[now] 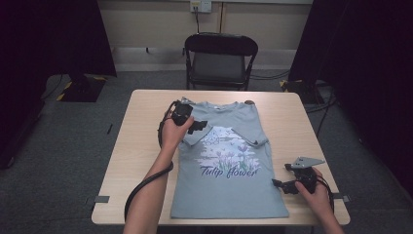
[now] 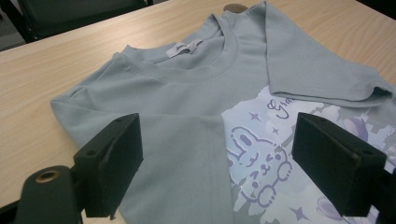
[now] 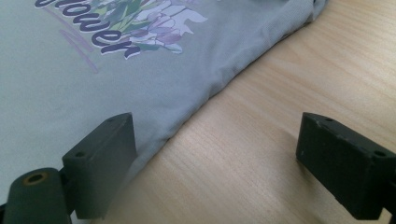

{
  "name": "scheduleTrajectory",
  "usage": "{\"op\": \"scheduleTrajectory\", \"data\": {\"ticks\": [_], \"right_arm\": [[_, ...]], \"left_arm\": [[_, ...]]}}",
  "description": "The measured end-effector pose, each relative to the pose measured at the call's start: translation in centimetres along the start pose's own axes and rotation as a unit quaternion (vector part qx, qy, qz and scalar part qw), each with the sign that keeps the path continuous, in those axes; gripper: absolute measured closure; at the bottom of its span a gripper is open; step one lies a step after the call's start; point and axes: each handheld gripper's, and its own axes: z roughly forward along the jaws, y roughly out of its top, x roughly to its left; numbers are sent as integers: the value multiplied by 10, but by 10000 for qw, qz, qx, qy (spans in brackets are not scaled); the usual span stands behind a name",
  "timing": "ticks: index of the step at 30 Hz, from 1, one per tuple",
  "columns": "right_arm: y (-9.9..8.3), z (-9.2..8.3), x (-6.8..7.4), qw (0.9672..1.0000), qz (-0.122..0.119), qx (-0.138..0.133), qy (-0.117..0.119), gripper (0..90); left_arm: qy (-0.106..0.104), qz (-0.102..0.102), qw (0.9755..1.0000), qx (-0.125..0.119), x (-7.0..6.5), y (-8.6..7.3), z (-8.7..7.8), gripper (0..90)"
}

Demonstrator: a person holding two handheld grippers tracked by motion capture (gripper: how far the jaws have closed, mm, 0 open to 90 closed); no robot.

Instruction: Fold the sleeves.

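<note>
Now both tools wide: L tool over tee sleeve, R tool at hem.

T-shirt on the table: print on the chest reads "Tulip flower" in dark purple script, under the flower pic. Right gripper view catches just the tail end, "ower". Left gripper view: purple script starting "Gra", rest hidden by the folded sleeve. Neck label has writing, too small to read.

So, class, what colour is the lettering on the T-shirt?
Dark purple lettering on the pale blue T-shirt; clearest in the high view.
</note>
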Motion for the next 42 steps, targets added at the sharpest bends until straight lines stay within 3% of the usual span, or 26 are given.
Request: {"op": "scheduleTrajectory", "data": {"ticks": [23,42], "right_arm": [[0,0,0,10000,-1,-1,0,112],[0,0,0,10000,-2,-1,0,112]], "left_arm": [[-113,53,9999,80,3,-20,-15,162],[-186,-16,9998,63,6,-39,-23,163]]}}
